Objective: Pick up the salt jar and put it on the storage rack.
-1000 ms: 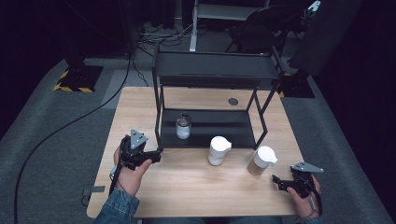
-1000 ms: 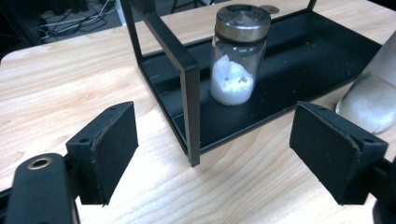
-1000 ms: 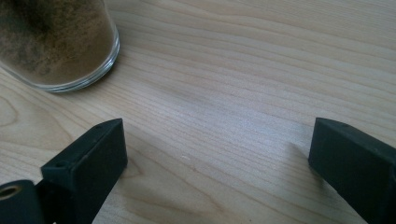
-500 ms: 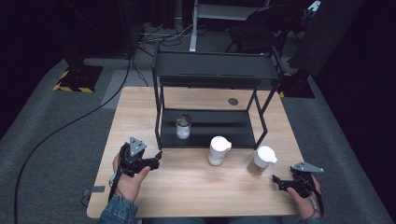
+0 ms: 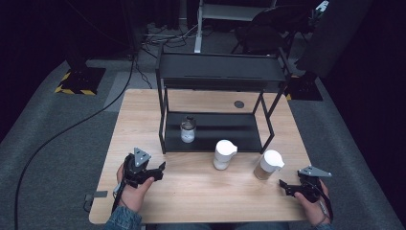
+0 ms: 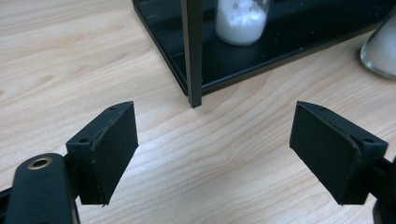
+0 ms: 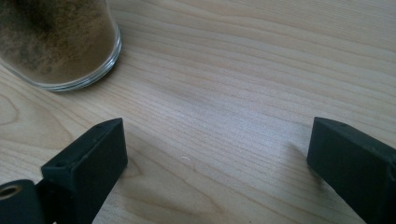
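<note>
In the high view we see the wooden table (image 5: pixel 201 191) evenly lit from above against dark, underexposed surroundings. Shadows beneath the black rack (image 5: pixel 218 129) are soft. In both gripper views the near jaws appear slightly blurred, and we note no glare.

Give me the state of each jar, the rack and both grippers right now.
Left gripper: open, empty.
Right gripper: open, empty.
Brown-powder jar: upright on the table, white lid on.
White jar: upright in front of the rack, lid on.
Small jar: upright on the rack's lower shelf, dark cap on.
Rack: standing, top shelf bare.
</note>
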A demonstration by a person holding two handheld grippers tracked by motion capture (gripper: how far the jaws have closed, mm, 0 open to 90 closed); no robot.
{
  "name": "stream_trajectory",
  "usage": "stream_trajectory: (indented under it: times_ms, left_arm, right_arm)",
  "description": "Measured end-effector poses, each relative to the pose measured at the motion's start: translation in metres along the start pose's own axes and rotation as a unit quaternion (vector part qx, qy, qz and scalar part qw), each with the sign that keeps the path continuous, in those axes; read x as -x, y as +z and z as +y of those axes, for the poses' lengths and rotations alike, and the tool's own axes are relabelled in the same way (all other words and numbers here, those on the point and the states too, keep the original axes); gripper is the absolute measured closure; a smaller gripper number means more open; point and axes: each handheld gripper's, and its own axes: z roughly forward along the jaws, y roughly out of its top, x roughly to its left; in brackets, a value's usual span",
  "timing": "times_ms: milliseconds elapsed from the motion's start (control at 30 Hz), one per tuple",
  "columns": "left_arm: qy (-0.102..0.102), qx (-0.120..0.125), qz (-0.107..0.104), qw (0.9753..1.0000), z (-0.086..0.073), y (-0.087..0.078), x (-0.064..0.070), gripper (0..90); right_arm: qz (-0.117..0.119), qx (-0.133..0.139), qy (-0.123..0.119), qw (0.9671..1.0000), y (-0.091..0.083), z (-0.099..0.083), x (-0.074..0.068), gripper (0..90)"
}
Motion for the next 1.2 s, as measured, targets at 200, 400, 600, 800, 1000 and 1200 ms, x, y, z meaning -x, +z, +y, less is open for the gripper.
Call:
stream_trajectory:
  times_ms: [200,400,600,800,1000,1200]
  left_arm:
    - [-0.002,-0.013,0.002,0.9999,-0.01,0.004,0.0,15.1]
    - [-0.004,-0.025,0.004,0.9997,-0.017,0.008,-0.001,15.1]
    - [-0.005,-0.037,0.006,0.9993,-0.025,0.011,-0.001,15.1]
    - [-0.007,-0.05,0.005,0.9987,-0.032,0.014,-0.001,15.1]
    - [-0.011,-0.059,0.004,0.9982,-0.037,0.017,-0.002,15.1]
    - [-0.016,-0.069,0.004,0.9975,-0.041,0.018,-0.003,15.1]
  right_arm:
    - [0.002,0.0,-0.002,1.0,0.0,0.0,0.0,4.7]
    - [0.002,0.0,-0.002,1.0,0.0,0.0,0.0,4.7]
    - [0.003,0.0,-0.002,1.0,0.0,0.0,0.0,4.7]
    - [0.003,0.0,-0.003,1.0,0.0,0.0,0.0,4.7]
    - [0.003,0.0,-0.003,1.0,0.0,0.0,0.0,4.7]
    - [0.004,0.0,-0.003,1.0,0.0,0.0,0.0,4.7]
